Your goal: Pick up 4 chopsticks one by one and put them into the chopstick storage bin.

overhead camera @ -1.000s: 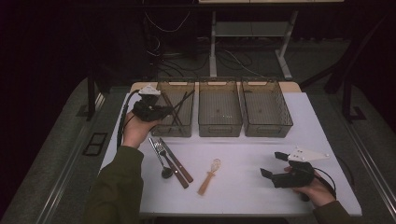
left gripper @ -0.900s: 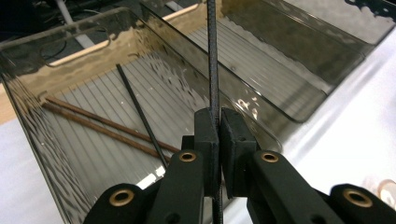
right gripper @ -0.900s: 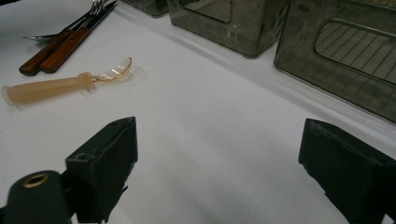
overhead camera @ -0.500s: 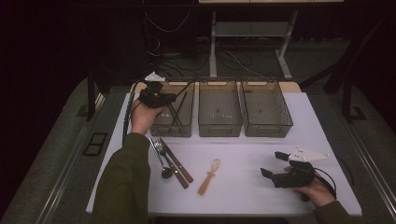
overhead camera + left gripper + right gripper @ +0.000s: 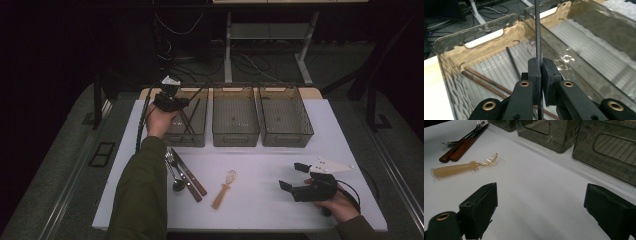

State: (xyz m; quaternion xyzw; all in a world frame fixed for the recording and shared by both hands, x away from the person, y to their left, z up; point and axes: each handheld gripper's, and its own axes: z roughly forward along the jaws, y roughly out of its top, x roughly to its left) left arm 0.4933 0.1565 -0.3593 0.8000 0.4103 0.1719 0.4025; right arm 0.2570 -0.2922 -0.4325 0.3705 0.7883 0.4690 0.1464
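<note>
My left gripper (image 5: 172, 100) hangs over the near-left corner of the left smoky plastic bin (image 5: 200, 139), shut on a thin black chopstick (image 5: 538, 37) that stands up between its pads (image 5: 534, 72). Inside that bin lie another black chopstick (image 5: 513, 62) and two brown ones (image 5: 486, 80). At the table's right front my right gripper (image 5: 294, 176) rests in a hand, jaws wide apart over bare white tabletop, open with nothing between them (image 5: 541, 202).
Two more bins, middle (image 5: 235, 135) and right (image 5: 287, 135), stand in a row at the back. An amber plastic spoon (image 5: 225, 189) lies mid-table. A wooden-handled knife, fork and spoon (image 5: 185, 175) lie beside my left forearm.
My left hand has carried the black chopstick farther back and a little right, over the left bin. The right hand has stayed where it was.
</note>
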